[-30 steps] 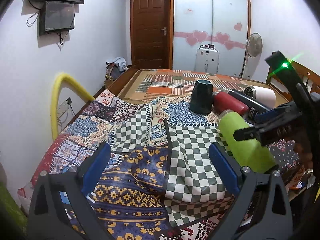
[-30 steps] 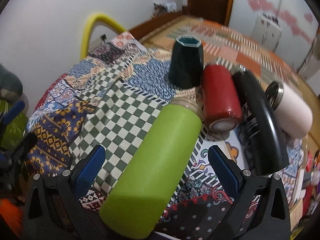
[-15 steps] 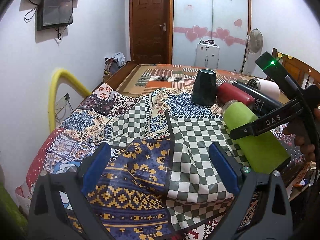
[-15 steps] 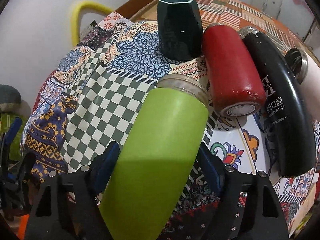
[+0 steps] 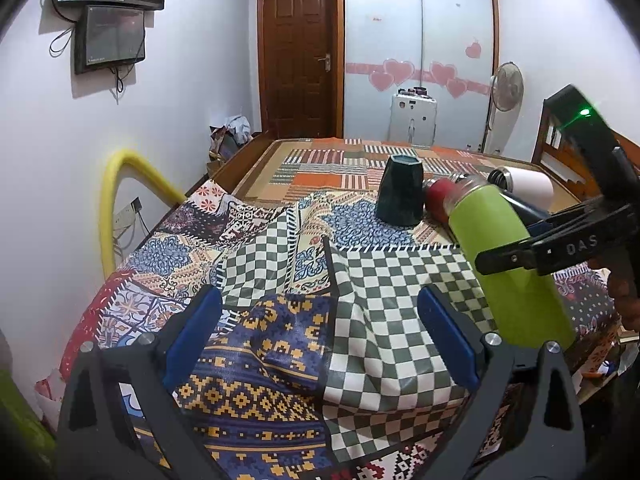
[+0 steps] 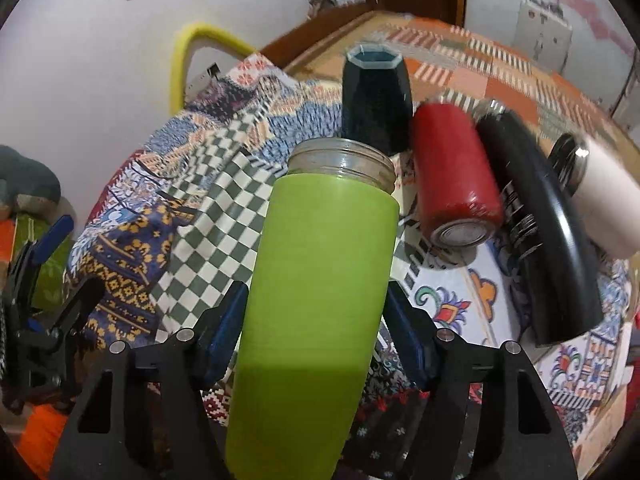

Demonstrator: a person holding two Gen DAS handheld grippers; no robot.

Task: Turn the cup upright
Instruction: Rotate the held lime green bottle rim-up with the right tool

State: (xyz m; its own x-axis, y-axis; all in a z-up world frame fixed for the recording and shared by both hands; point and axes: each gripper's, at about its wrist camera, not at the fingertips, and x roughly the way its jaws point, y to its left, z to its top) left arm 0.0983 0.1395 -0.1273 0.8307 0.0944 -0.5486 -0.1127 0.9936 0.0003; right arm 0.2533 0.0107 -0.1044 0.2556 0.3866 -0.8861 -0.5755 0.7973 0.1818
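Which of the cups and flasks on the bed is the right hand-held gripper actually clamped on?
The lime-green cup, squeezed between the right hand-held gripper's blue pads. The dark faceted cup, red flask, black flask and white flask lie untouched beyond.

A bed point(image 5: 256, 168) with a wooden frame carries everything here. A striped patchwork mat point(image 5: 320, 172) covers its far part, and rumpled patterned cloths point(image 5: 280, 332), checkered and floral, cover the near end. On the cloths a dark green cup point(image 5: 400, 192) stands upside down. Just beside it lie a red bottle point(image 6: 452, 176), a black bottle point(image 6: 548, 248) and a white bottle point(image 6: 604, 200), side by side.
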